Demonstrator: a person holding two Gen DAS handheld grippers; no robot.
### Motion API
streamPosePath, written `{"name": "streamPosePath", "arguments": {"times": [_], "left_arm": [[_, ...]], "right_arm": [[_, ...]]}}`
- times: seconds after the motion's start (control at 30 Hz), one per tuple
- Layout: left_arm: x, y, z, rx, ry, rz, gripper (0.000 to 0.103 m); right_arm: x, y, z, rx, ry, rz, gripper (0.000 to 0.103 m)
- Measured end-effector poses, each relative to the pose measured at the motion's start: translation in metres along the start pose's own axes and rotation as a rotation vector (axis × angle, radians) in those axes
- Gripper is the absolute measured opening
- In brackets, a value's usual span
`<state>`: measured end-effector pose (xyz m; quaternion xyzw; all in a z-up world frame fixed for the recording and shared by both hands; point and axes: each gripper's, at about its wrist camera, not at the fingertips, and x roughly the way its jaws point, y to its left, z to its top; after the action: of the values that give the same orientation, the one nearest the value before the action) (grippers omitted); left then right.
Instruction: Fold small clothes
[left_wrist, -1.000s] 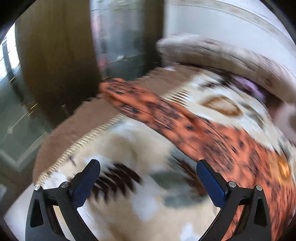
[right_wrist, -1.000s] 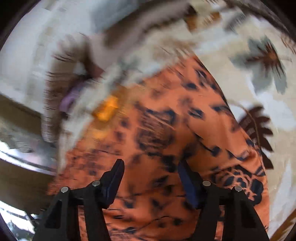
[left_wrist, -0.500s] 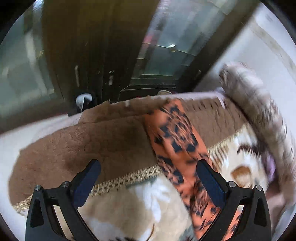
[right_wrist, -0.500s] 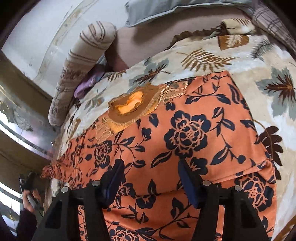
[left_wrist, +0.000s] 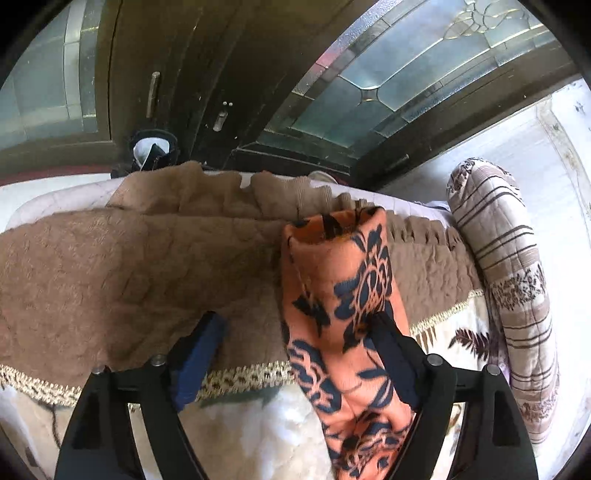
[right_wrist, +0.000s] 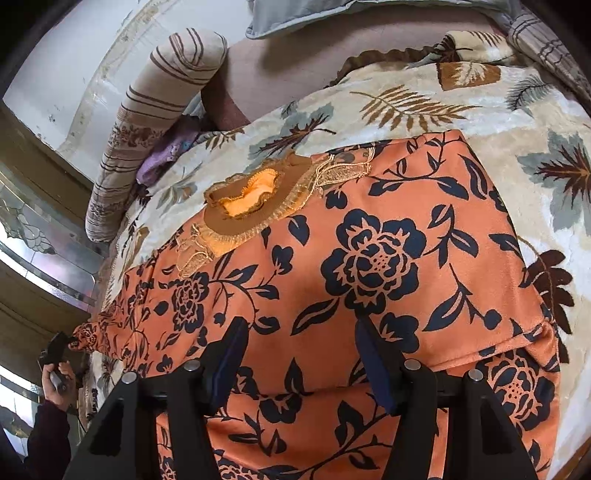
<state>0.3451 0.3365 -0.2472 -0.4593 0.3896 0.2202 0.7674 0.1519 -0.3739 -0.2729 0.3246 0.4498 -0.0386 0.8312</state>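
Left wrist view: the left gripper (left_wrist: 295, 334) points down at a bed covered by a brown blanket (left_wrist: 110, 266) with a leaf-print side (left_wrist: 251, 435) turned toward the camera. An orange dress (left_wrist: 343, 314) with dark blue flowers lies in a narrow strip across the blanket, its sleeve end near the far edge of the bed. The jaws have just been closing but stand well apart; the strip of dress lies between them, close against the right finger (left_wrist: 391, 354), while the left finger (left_wrist: 199, 354) sits over bare blanket, apart from the cloth. Nothing is gripped. A striped bolster (left_wrist: 509, 288) lies along the right edge, and a dark door with glass panes (left_wrist: 388, 85) stands behind the bed.

Right wrist view: the right gripper (right_wrist: 299, 354) hangs over the body of the orange dress (right_wrist: 369, 258), spread flat on the leaf-print blanket (right_wrist: 406, 107), neckline (right_wrist: 251, 199) away from the camera. Its jaws are partly open, with no cloth pinched between them. At the lower left a hand (right_wrist: 55, 373) holds the other gripper beside the dress's sleeve tip.
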Motion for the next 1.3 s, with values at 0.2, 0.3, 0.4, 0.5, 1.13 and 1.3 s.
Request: {"name": "streamPosePath", "arguments": {"times": [0.2, 0.3, 0.4, 0.5, 1.13, 1.3], "left_arm": [[-0.005, -0.018, -0.004, 0.085, -0.041, -0.048, 0.005], [-0.03, -0.045, -0.011, 0.199, -0.094, -0.087, 0.005], [-0.056, -0.08, -0.02, 0.318, -0.101, -0.112, 0.004], [-0.099, -0.126, -0.041, 0.473, -0.113, -0.176, 0.004], [-0.234, -0.288, -0.393, 1.129, 0.25, -0.576, 0.005], [-0.224, -0.286, -0.474, 1.235, 0.482, -0.602, 0.031]], "right_arm": [[-0.005, -0.004, 0.001, 0.001, -0.038, -0.024, 0.064], [-0.012, -0.007, 0.004, 0.011, -0.063, -0.026, 0.064], [-0.021, -0.011, 0.007, 0.035, -0.089, -0.013, 0.064], [-0.033, -0.015, 0.011, 0.047, -0.121, -0.01, 0.064], [-0.117, -0.094, 0.023, 0.228, -0.31, -0.005, 0.064], [-0.125, -0.108, 0.027, 0.273, -0.304, 0.058, 0.065]]}}
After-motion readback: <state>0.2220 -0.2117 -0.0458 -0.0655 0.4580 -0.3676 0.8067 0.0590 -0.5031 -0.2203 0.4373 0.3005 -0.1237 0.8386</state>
